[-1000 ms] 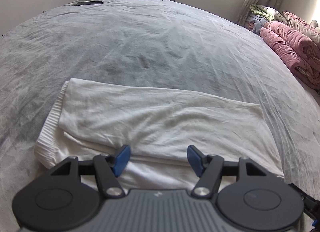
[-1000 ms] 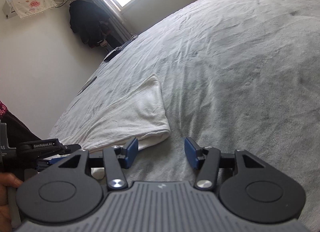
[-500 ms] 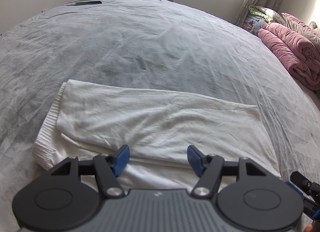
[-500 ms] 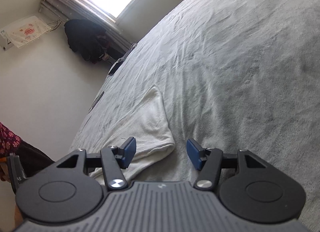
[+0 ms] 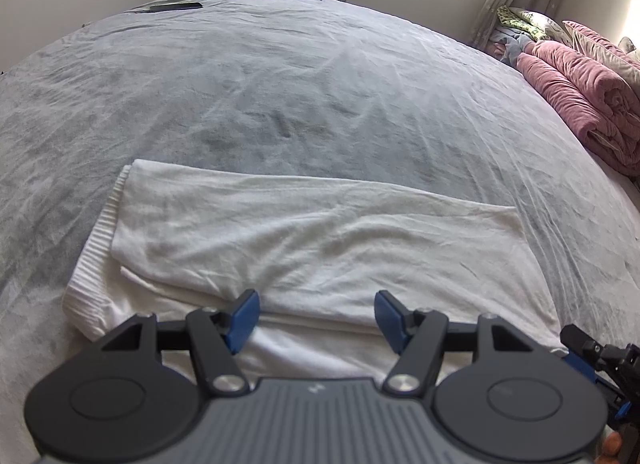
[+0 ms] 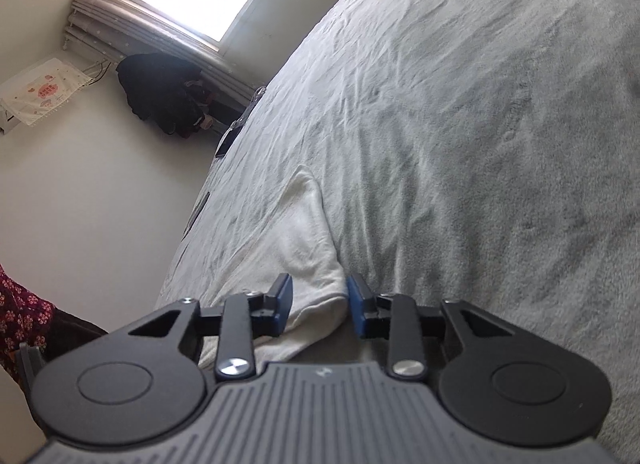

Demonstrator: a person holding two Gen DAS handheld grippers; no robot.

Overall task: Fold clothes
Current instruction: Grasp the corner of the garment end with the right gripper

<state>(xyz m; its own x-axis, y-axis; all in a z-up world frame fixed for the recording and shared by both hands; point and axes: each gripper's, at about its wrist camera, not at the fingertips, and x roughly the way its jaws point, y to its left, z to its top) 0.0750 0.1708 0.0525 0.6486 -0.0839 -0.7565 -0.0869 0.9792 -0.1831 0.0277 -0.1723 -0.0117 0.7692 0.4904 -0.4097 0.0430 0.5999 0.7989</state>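
From the left wrist: white garment [image 5: 304, 248] spread flat across the near part of the grey bed [image 5: 304, 87], already doubled into a long band, with layered edges stacked along the near side and a ribbed hem showing at the left end. Left tongs [image 5: 316, 314] released, blue pads spread wide just above the near folded edge, gripping nothing. Pink quilt [image 5: 576, 91] heaped far right, well apart. Soft, light knit by the look of it, limp rather than stiff, likely to sag and drag its lower layers unless all are pinched together; thick stacked edge the safest place to take hold. From the right wrist: right tongs [image 6: 319, 304] narrowed around the garment's near right corner [image 6: 320, 296], pads close on either side of the rounded fold, yet a sliver of gap visible, so not clenched tight. Corner puffy, apt to slip out of a shallow bite; deeper hold probably wiser.
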